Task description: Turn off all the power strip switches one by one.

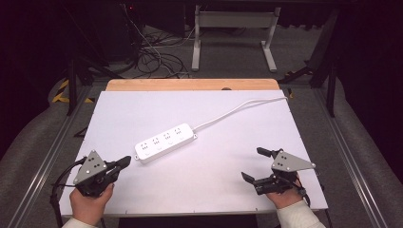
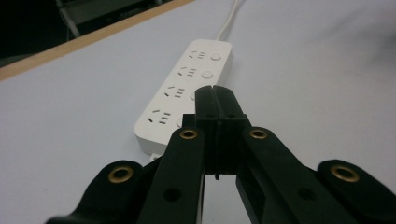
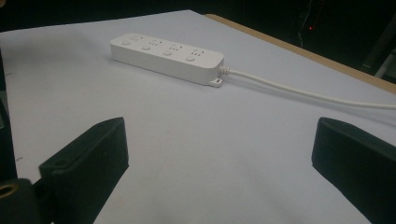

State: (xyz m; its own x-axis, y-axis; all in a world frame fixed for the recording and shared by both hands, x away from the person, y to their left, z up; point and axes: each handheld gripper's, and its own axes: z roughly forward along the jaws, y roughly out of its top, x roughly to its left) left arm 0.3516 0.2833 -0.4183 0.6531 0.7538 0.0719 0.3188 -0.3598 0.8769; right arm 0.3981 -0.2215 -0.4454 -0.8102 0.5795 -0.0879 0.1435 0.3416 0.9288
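Overhead, a white four-socket power strip [image 1: 165, 142] is seen lying flat and diagonally near the middle of a white table top [image 1: 142, 104], with its white cable [image 1: 237, 110] running off toward the far right edge. The left gripper [image 1: 124, 161] is held by a hand [image 1: 90, 204] at the near left, its jaws pressed together and pointed at the strip's near end, close to it but apart. The right gripper [image 1: 254, 164] is held at the near right, well apart from the strip, with its jaws spread wide and nothing between them.

Along the left gripper [image 2: 215, 100], the two black jaws are seen closed flat against each other with nothing gripped. The power strip [image 2: 187, 88] is seen just beyond them, its four sockets and round buttons facing up.

Along the right gripper [image 3: 219, 154], the jaws are seen at the frame's two sides, fully parted over bare table. The power strip [image 3: 163, 58] is seen farther off, with its cable [image 3: 303, 93] trailing to the right.
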